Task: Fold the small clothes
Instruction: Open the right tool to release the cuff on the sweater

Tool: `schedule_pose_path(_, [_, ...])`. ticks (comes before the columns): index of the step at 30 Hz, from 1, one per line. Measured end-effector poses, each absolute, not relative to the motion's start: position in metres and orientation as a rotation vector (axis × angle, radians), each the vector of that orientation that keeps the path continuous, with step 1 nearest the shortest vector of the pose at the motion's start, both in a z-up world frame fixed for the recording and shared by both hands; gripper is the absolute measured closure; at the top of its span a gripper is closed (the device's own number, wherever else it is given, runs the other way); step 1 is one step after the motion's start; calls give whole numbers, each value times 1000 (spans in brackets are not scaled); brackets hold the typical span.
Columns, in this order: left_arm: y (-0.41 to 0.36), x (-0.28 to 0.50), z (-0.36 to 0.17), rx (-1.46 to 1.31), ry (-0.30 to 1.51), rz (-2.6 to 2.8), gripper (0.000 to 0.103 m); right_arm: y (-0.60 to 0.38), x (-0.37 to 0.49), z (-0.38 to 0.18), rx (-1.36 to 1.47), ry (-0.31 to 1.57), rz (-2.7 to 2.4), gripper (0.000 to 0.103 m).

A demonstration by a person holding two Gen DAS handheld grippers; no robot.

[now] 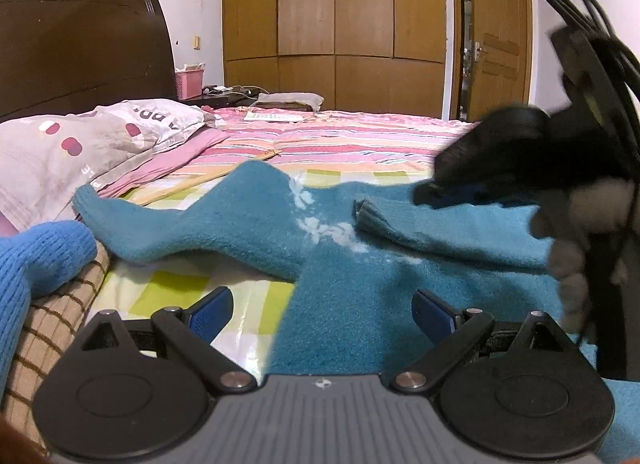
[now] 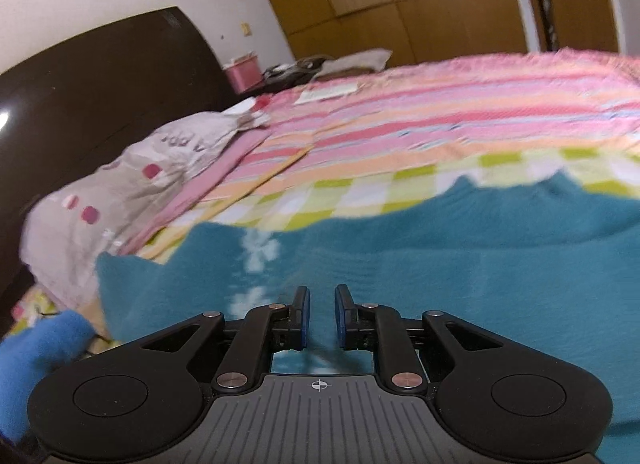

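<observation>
Teal fleece is what you are folding: a small fuzzy teal garment with white snowflake marks [image 1: 332, 232] lies spread on the bed, over the green-and-white checked sheet [image 1: 168, 284] near the bed's near edge, with the pink striped blanket [image 1: 340, 140] beyond it. One narrow limb of it runs out toward the grey spotted pillow [image 1: 80, 144] at the headboard side. Another part is already laid back over the body, its cut end showing near the middle. The pile looks thick and soft, so expect it to spring back and hold a crease poorly.

Your right gripper [image 2: 322, 316] hovers low over the cloth with its jaws parted only a little and nothing between them. In the left wrist view it is blurred, just above the folded-over part. Judging by that, you are letting go of a fold. Lift clear straight up so the pads do not drag the fleece back open.

Your left gripper [image 1: 322, 308] has its jaws wide apart, holding nothing, with the garment's near edge lying between and beneath them. Use it to pin the body while you take the next flap. Take the outstretched limb near its tip, bring it across in one smooth sweep, and set it down flat before you release.

A bright blue knitted item [image 1: 36, 260] sits at the near left corner; keep it out of the fold.
</observation>
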State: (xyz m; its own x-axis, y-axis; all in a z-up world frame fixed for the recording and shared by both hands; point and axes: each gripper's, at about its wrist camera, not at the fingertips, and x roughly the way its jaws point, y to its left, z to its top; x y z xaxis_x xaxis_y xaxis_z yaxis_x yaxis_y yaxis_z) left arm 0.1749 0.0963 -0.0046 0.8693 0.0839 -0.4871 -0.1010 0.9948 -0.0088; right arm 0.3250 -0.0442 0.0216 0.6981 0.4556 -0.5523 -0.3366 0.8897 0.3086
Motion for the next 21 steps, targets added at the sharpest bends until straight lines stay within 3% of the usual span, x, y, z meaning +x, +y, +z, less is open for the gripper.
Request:
schedule_pose_path(5, [99,179,-9,-44,534,116,2,-57,329,0,144,751,385,87])
schedule_pose_path(15, [132,197,-26,-226,656,154,5,-62,308,-9,181,685,394,87])
schedule_pose_path(21, [147,194,-15,-231,626,209,16,-68,300,-9,234,665,398,87])
